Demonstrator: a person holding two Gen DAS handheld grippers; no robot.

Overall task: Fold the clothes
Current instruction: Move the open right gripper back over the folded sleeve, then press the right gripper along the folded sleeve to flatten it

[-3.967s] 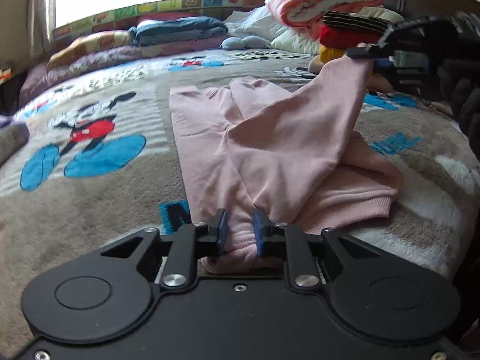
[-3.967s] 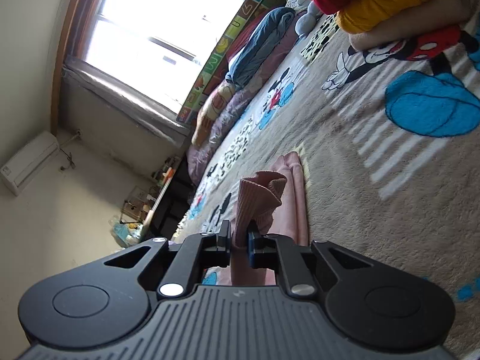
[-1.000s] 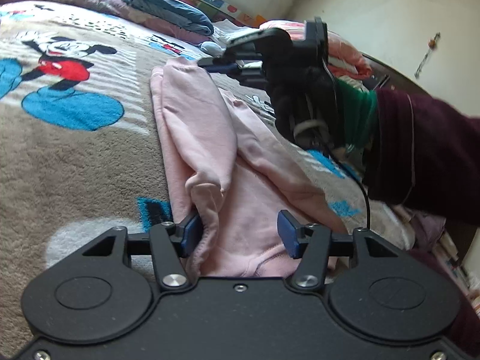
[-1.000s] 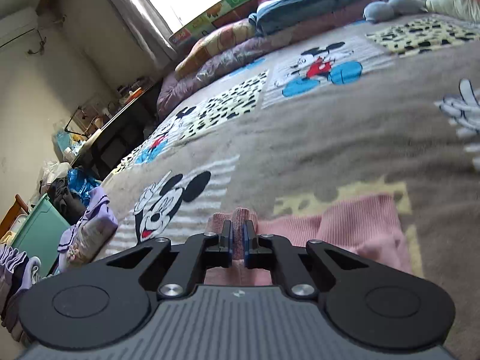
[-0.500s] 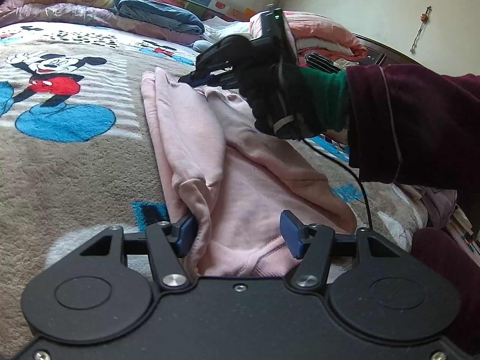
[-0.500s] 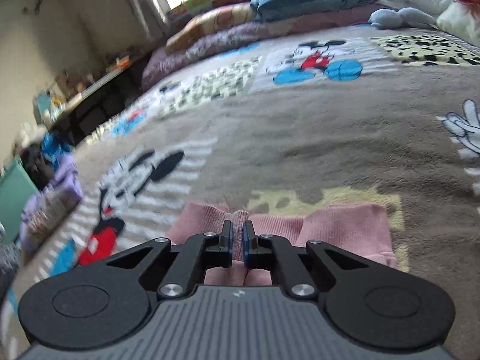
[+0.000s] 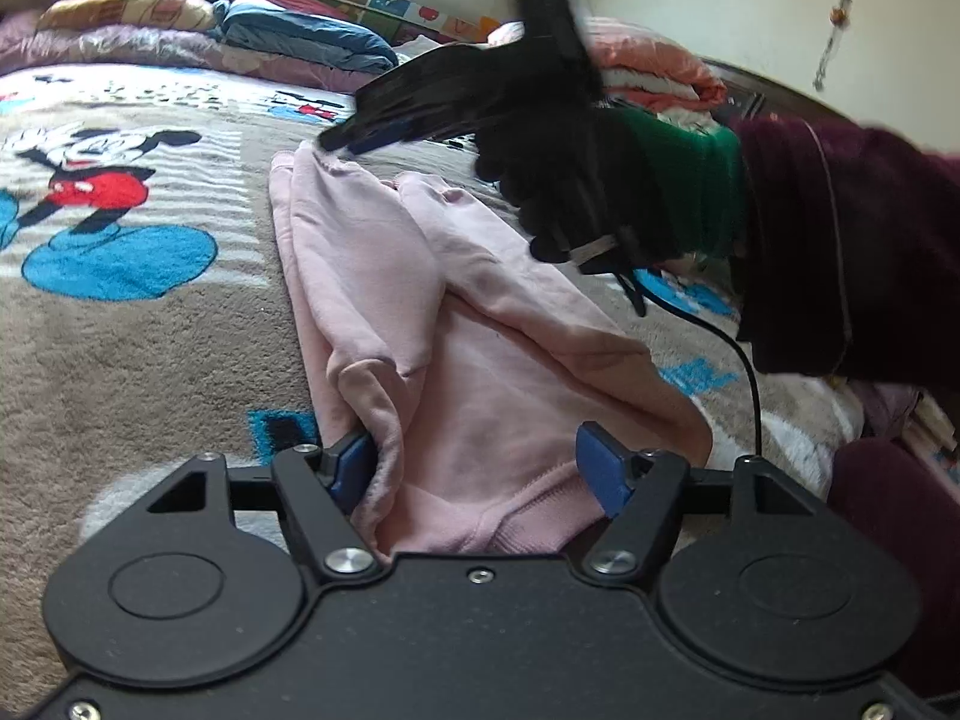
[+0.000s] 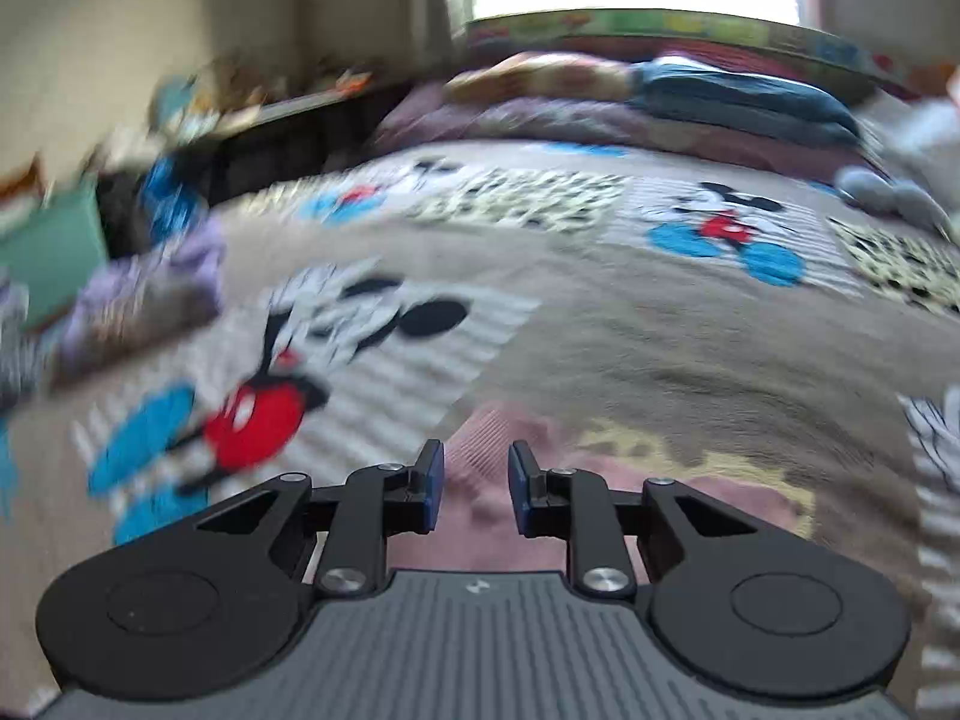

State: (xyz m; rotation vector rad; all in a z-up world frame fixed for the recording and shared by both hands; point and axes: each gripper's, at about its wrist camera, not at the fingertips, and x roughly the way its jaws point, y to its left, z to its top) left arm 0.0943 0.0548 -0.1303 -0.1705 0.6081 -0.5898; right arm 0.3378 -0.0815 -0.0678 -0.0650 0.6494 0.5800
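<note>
Left gripper [image 7: 477, 468] at 6 o'clock, jaws spread wide and just been opening; near hem of the pale pink fleece sweatshirt [image 7: 420, 312] lies loose between them, unpinched, left pad touching a fold. The garment lies lengthwise on the grey cartoon-print plush bed blanket [image 7: 138, 336], running toward 12 o'clock, side folded inward. Right gripper [image 8: 474, 486], held in a black-gloved hand [image 7: 576, 180] at 1 o'clock, jaws just parted, slightly apart over the ribbed pink cuff, nothing clamped. Step: release after the lengthwise fold. Next probably needs both grippers to regrip one end and fold it across toward the other.
</note>
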